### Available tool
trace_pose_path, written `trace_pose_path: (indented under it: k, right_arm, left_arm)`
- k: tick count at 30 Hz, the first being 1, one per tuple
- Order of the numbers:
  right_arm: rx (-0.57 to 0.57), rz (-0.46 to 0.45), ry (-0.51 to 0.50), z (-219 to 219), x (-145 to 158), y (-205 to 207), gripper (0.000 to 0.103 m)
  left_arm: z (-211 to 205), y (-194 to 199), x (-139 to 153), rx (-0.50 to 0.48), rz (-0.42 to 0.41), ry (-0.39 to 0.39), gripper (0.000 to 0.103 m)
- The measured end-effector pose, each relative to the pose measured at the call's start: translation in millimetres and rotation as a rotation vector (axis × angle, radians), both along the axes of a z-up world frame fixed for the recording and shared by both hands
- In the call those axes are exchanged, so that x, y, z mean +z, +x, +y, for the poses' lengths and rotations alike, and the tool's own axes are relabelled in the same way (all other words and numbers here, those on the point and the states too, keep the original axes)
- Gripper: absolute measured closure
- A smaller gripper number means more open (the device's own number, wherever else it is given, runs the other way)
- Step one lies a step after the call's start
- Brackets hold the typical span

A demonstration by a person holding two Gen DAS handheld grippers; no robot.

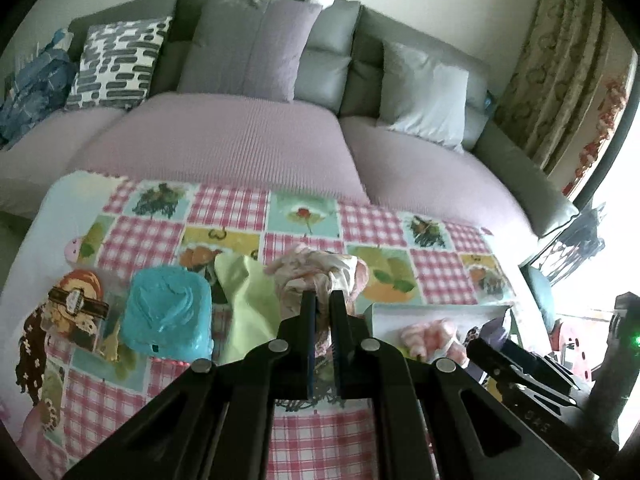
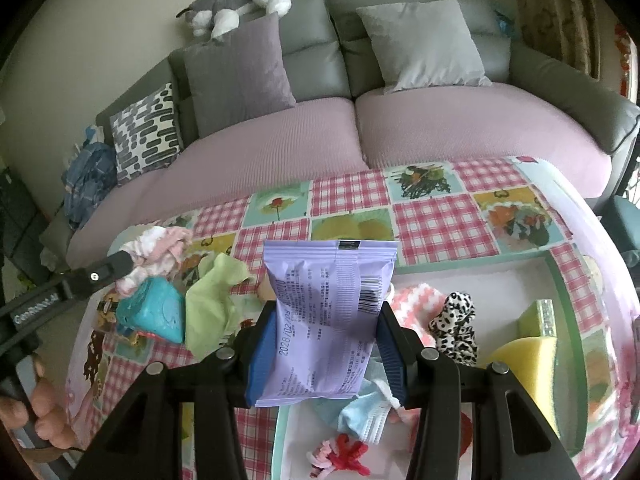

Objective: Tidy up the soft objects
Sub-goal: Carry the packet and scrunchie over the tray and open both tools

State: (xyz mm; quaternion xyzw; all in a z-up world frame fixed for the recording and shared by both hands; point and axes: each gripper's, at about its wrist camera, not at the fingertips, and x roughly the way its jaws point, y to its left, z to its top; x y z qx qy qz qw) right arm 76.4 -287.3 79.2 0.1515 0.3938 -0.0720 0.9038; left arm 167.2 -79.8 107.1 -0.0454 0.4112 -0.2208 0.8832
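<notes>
My left gripper (image 1: 323, 300) is shut on a pink and white crumpled cloth (image 1: 316, 270) and holds it over the table; it also shows in the right wrist view (image 2: 156, 248). My right gripper (image 2: 326, 320) is shut on a purple packet (image 2: 328, 316), held upright above the near edge of a white tray with a green rim (image 2: 560, 276). In the tray lie a pink knit piece (image 2: 416, 300), a leopard-print scrunchie (image 2: 456, 324), a yellow sponge (image 2: 528, 356), a blue face mask (image 2: 364, 412) and a red and pink yarn piece (image 2: 344, 456). A light green cloth (image 2: 208, 304) and a turquoise soft pack (image 2: 156, 308) lie on the table to the left of the tray.
The table has a pink checked cloth with fruit pictures (image 2: 436, 216). Behind it stands a grey sofa with a lilac cover (image 2: 280, 148), several cushions and a plush dog (image 2: 240, 0) on its back. A blue garment (image 2: 84, 176) lies at the sofa's left end.
</notes>
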Motion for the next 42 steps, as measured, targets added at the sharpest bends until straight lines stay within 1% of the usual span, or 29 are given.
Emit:
trace_pose_path:
  k: [6, 10, 14, 18, 23, 27, 30, 34, 38, 42]
  right_arm:
    - [-0.030, -0.029, 0.002, -11, 9, -10, 0.053]
    - [-0.087, -0.023, 0.025, -29, 5, -15, 0.053]
    - [-0.157, -0.008, 0.038, -52, 0, -22, 0.053]
    - [-0.209, 0.012, 0.044, -70, -7, -27, 0.053]
    - [-0.225, 0.025, 0.068, -82, -16, -25, 0.053]
    - [-0.255, 0.056, 0.063, -90, -27, -20, 0.053]
    - [-0.267, 0.078, 0.077, -95, -37, -16, 0.053]
    - [-0.276, 0.122, 0.059, -97, -48, -10, 0.053]
    - [-0.278, 0.139, 0.048, -97, -51, -10, 0.052]
    - [-0.279, 0.148, 0.041, -96, -50, -10, 0.051]
  left_arm:
    - [-9, -11, 13, -0.026, -0.041, -0.015, 0.096]
    - [-26, -16, 15, -0.068, -0.050, -0.018, 0.096]
    - [-52, -19, 8, -0.128, -0.037, -0.020, 0.096]
    - [-86, -22, -4, -0.211, -0.011, -0.016, 0.096]
    - [-115, -18, -22, -0.257, 0.006, -0.003, 0.096]
    - [-127, -4, -47, -0.253, 0.057, 0.005, 0.096]
    - [-132, 5, -69, -0.248, 0.113, 0.014, 0.096]
    - [-139, 12, -95, -0.244, 0.186, 0.039, 0.096]
    - [-142, 13, -109, -0.245, 0.230, 0.069, 0.096]
    - [-141, 10, -106, -0.249, 0.239, 0.066, 0.096]
